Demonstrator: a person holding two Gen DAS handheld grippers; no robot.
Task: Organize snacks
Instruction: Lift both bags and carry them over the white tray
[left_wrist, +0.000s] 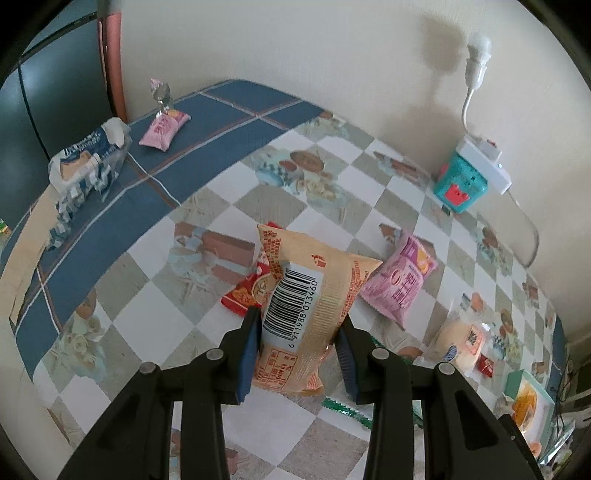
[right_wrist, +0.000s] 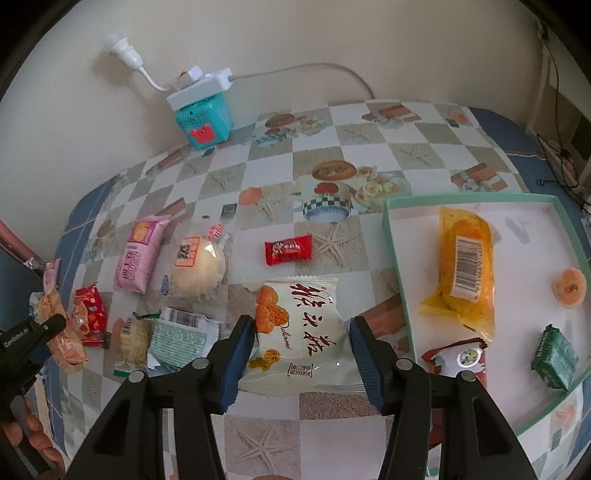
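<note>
While both grippers clamp snack packets above the checked tablecloth (right_wrist: 369, 155), other snacks lie loose below.

The left gripper (left_wrist: 300, 325) pinches an orange barcode packet (left_wrist: 310, 306), lifted over a red packet (left_wrist: 243, 295); a pink packet (left_wrist: 399, 284) lies just beside. The right gripper (right_wrist: 302, 332) squeezes a white cracker packet (right_wrist: 299, 332) near the green-rimmed tray (right_wrist: 395, 254), which holds a yellow packet (right_wrist: 465, 273).

Cream wall (right_wrist: 258, 33), checked tablecloth (left_wrist: 207, 321) (blue border), daylight
</note>
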